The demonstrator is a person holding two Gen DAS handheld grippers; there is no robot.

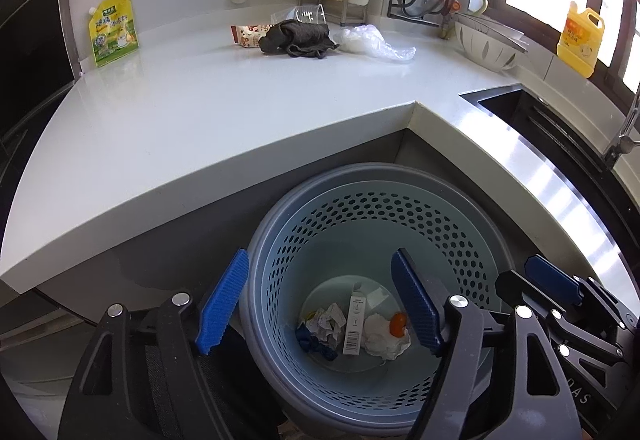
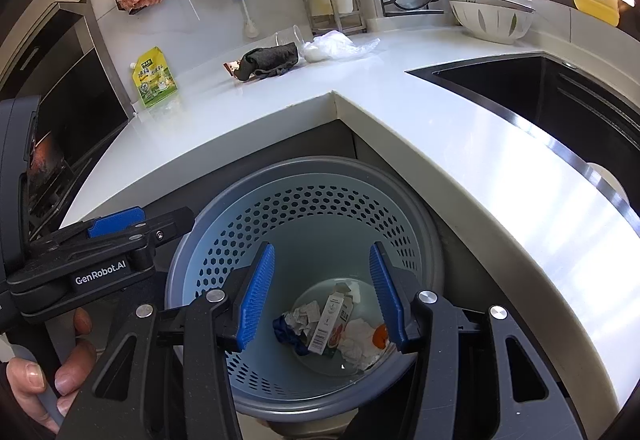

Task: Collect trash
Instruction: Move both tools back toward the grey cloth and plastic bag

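Trash (image 1: 354, 328) — crumpled paper, a small carton and an orange bit — lies at the bottom of the perforated bin (image 1: 360, 207) below the tabletop (image 1: 240, 99) corner. Left tongs (image 1: 320, 304) and right tongs (image 2: 322, 296) hang spread above it, pinching nothing.

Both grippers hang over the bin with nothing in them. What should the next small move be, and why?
Probably lift the left gripper toward the snack wrapper on the counter: both grippers are open and empty, while the bin already holds crumpled paper.
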